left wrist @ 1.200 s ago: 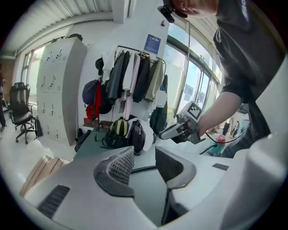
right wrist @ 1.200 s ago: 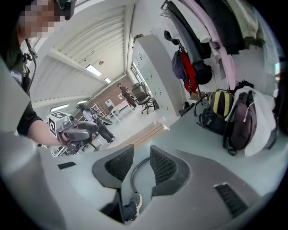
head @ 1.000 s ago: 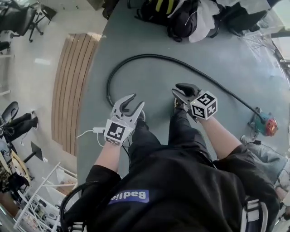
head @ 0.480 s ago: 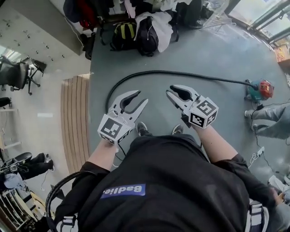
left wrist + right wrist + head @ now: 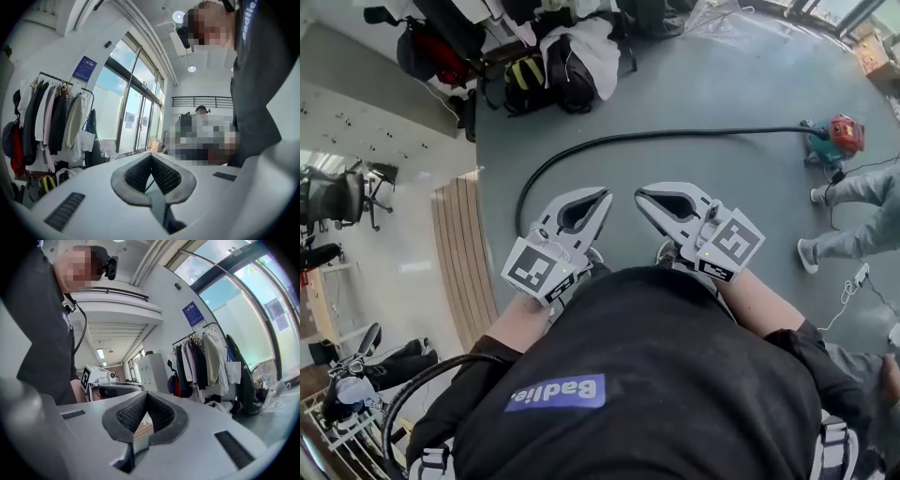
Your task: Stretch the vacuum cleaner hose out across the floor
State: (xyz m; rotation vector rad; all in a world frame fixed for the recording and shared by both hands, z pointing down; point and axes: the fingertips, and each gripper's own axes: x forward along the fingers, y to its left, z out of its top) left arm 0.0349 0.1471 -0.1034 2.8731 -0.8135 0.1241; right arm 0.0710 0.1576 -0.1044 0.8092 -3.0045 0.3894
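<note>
The black vacuum hose (image 5: 609, 141) lies on the grey floor. It runs from a curled end at the left in a long arc to the red and teal vacuum cleaner (image 5: 837, 136) at the right. Both grippers are held up at chest height, well above the hose and apart from it. My left gripper (image 5: 605, 196) and my right gripper (image 5: 639, 194) have just been closing and now stand shut with nothing between their jaws. In the left gripper view the left gripper (image 5: 151, 157) points level into the room, pads together. The right gripper (image 5: 146, 394) looks the same in its own view.
Bags and clothes (image 5: 572, 56) are heaped at the far edge of the grey floor. A wooden strip (image 5: 461, 253) borders it on the left. Another person's legs (image 5: 848, 211) stand at the right beside a white cable (image 5: 851, 284). A clothes rack (image 5: 51, 122) stands by the windows.
Both grippers rose from near the floor to chest height and turned level. Their jaws went from open to shut, empty. The hose now lies farther below them.
</note>
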